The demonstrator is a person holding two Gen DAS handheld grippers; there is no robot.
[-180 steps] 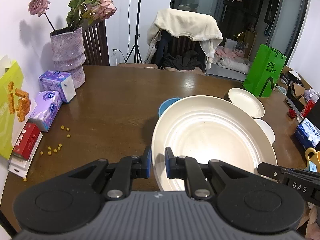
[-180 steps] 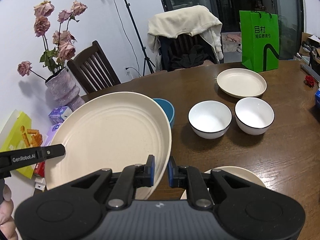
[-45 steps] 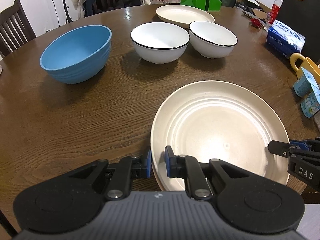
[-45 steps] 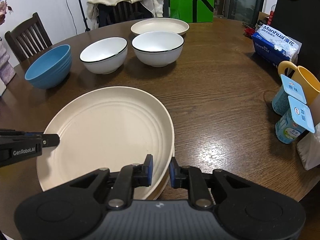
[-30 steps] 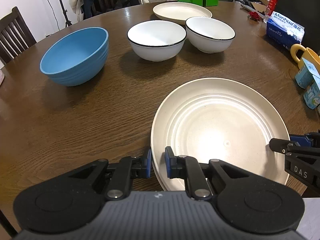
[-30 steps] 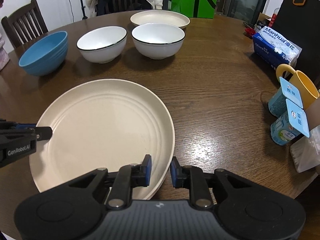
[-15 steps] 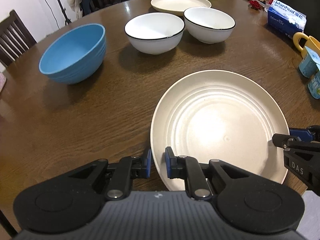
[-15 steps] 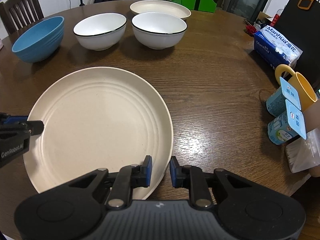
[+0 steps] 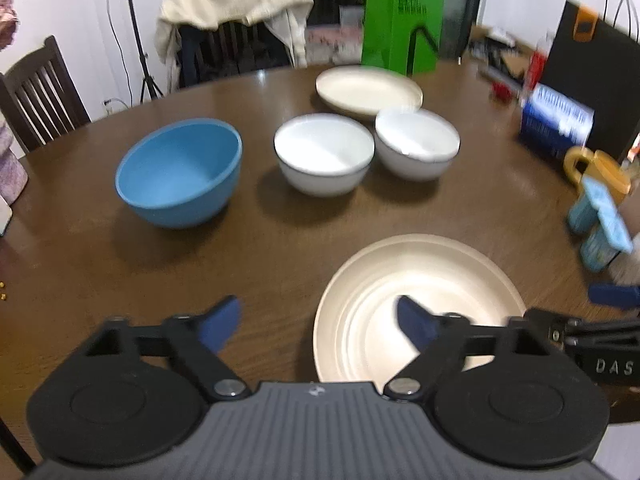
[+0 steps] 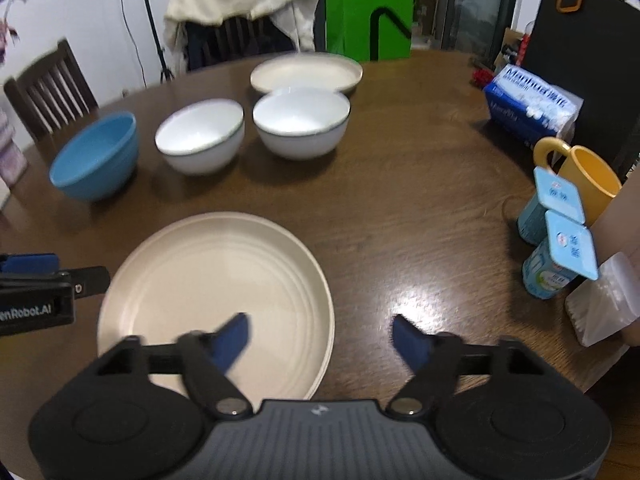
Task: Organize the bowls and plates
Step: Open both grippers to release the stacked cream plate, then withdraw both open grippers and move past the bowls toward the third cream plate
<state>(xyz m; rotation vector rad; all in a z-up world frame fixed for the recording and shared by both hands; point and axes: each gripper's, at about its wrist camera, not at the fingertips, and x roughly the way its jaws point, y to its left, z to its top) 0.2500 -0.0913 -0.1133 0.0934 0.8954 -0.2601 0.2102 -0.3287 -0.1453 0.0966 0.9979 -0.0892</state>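
Observation:
A large cream plate (image 9: 424,292) (image 10: 224,292) lies flat near the front edge of the round wooden table (image 9: 280,232), on top of another like it. My left gripper (image 9: 318,322) hangs above its left rim, jaws opening, nothing pressed between them. My right gripper (image 10: 320,336) hangs above its right rim, jaws also opening and free of the plate. Farther back stand a blue bowl (image 9: 180,174) (image 10: 96,158), two white bowls (image 9: 324,154) (image 9: 416,144) (image 10: 200,136) (image 10: 302,122) and a smaller cream plate (image 9: 368,90) (image 10: 306,72).
At the right edge stand a yellow mug (image 10: 580,172), two small blue cartons (image 10: 560,256) and a tissue pack (image 10: 532,108). A green bag (image 10: 368,8) and a chair draped with cloth (image 10: 240,12) are behind the table. A wooden chair (image 9: 40,96) stands at the left.
Both grippers let go of the large plate's rim and spread wide. Both rose and tilted up, so the plate now sits lower and farther off in each view.

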